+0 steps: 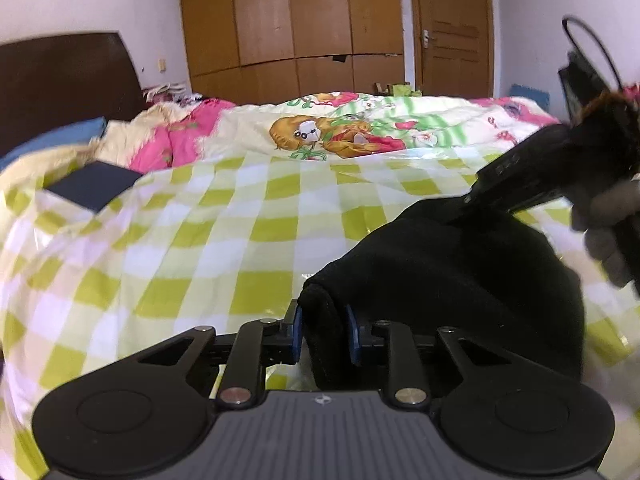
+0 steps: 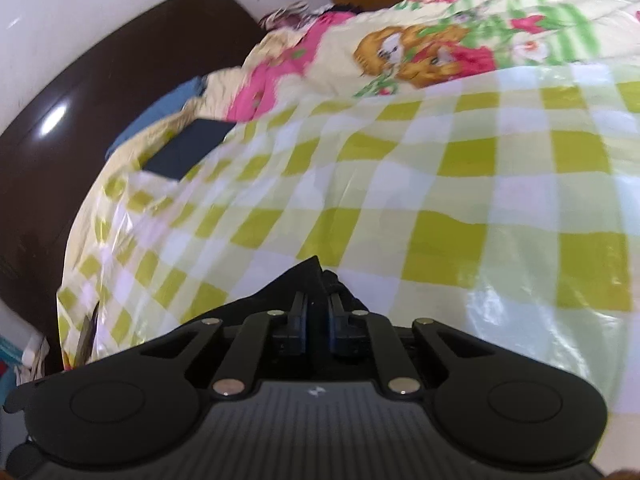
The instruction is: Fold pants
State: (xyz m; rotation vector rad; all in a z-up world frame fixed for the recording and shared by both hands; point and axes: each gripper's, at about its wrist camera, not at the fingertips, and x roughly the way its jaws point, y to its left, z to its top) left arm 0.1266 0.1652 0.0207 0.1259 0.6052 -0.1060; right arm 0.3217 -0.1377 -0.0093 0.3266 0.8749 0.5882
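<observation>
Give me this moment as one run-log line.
step: fold pants | left gripper: shut on pants | right gripper: shut on pants | surface: checked sheet | pants: bunched, held by both

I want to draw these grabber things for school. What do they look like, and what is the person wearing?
Each gripper is black: the left gripper and right gripper have flat linkage bars with silver rivets, round side discs, a ribbed grey body with a small star logo, and blue finger pads. A black cable loops above. The hand wears a grey glove.
</observation>
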